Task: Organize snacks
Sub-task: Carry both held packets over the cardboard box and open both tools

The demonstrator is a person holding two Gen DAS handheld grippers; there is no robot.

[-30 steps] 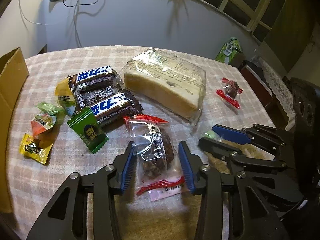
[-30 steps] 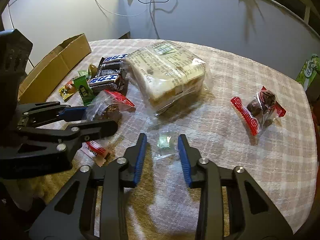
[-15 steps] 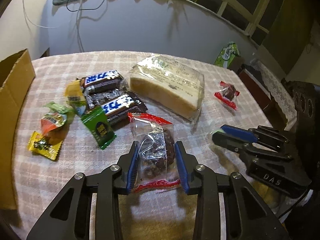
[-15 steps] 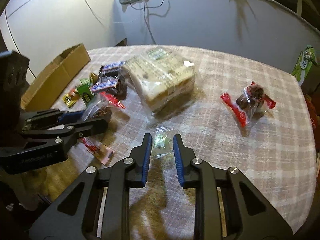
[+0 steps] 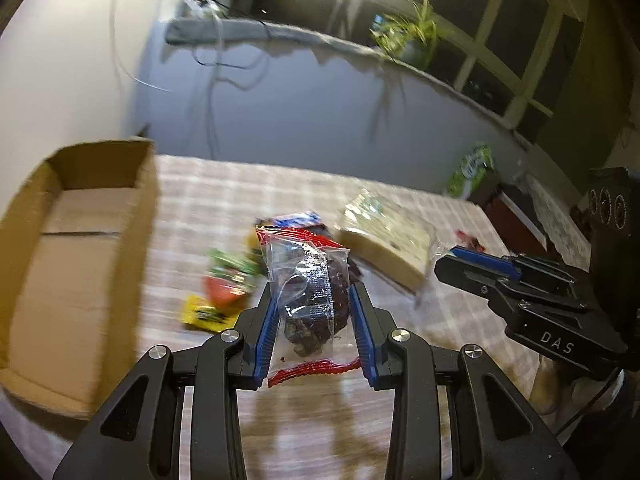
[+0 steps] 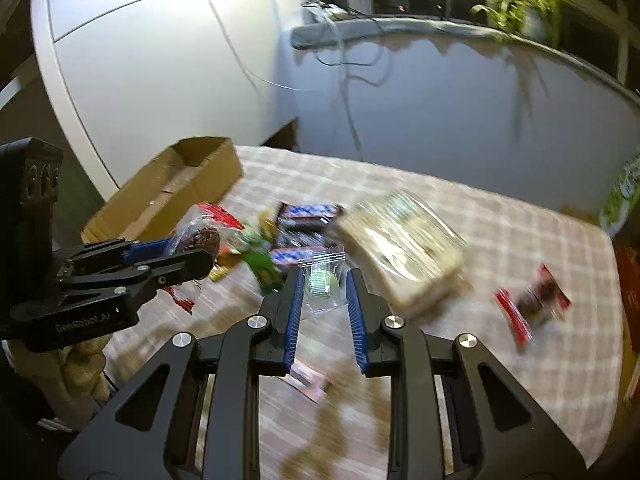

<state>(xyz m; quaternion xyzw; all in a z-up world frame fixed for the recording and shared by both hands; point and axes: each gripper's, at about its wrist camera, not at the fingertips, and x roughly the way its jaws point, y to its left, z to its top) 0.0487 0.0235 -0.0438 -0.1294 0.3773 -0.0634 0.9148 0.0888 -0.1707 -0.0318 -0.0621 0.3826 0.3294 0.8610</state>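
Observation:
My left gripper [image 5: 314, 300] is shut on a clear red-edged packet of dark brown snack [image 5: 310, 292] and holds it above the checked table [image 5: 224, 192]. It also shows in the right wrist view [image 6: 200, 238]. My right gripper [image 6: 322, 284] is shut on a small clear packet with a green sweet [image 6: 322, 280], lifted off the table. An open cardboard box [image 5: 72, 248] lies at the left, also in the right wrist view [image 6: 172, 188]. Chocolate bars [image 6: 308, 212], small sweets [image 5: 224, 280] and a wrapped bread loaf [image 6: 404, 248] lie on the table.
A second red-edged brown snack packet [image 6: 532, 300] lies at the table's right side. A small pink-white wrapper [image 6: 308, 380] lies just under my right gripper. A green carton [image 5: 472, 168] stands beyond the far right edge. A wall runs behind the table.
Both grippers closed on their packets and lifted them off the table. The views tilted up and swung left, so the cardboard box now shows more fully.

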